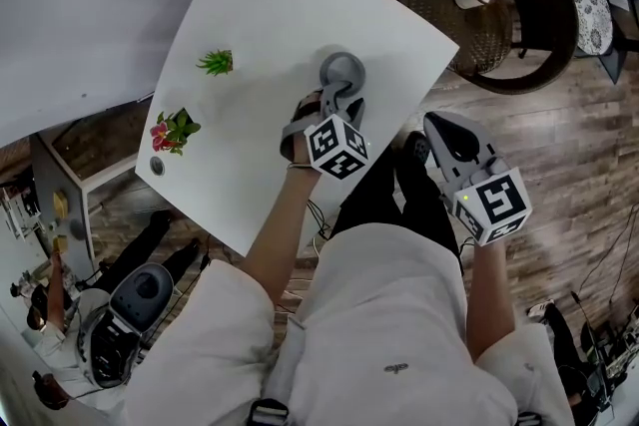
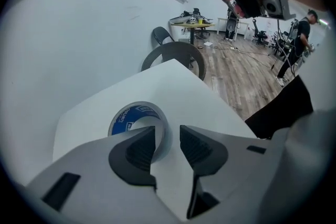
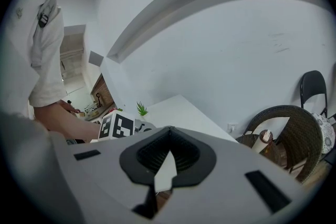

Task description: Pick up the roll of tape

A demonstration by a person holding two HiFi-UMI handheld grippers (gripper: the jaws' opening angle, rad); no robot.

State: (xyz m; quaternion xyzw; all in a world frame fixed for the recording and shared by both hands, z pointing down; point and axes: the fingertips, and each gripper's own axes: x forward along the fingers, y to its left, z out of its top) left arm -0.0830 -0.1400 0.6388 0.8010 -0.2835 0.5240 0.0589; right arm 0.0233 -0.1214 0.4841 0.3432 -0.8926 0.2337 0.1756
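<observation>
- When reading the head view, find tape [image 1: 342, 71] flat on table [image 1: 260, 15], toward the right edge. Note left gripper [image 1: 334, 100] angled steeply down onto it, forearm reaching across the near edge. Note right gripper [image 1: 444, 130] held off the table, clear of the work.
- In left gripper view, confirm jaws apart and straddling the roll's wall: one pad inside the core, one outside, neither seen pressing. Judged as set up to clamp that wall.
- In right gripper view, confirm jaws together, empty, pointing slightly down.
</observation>
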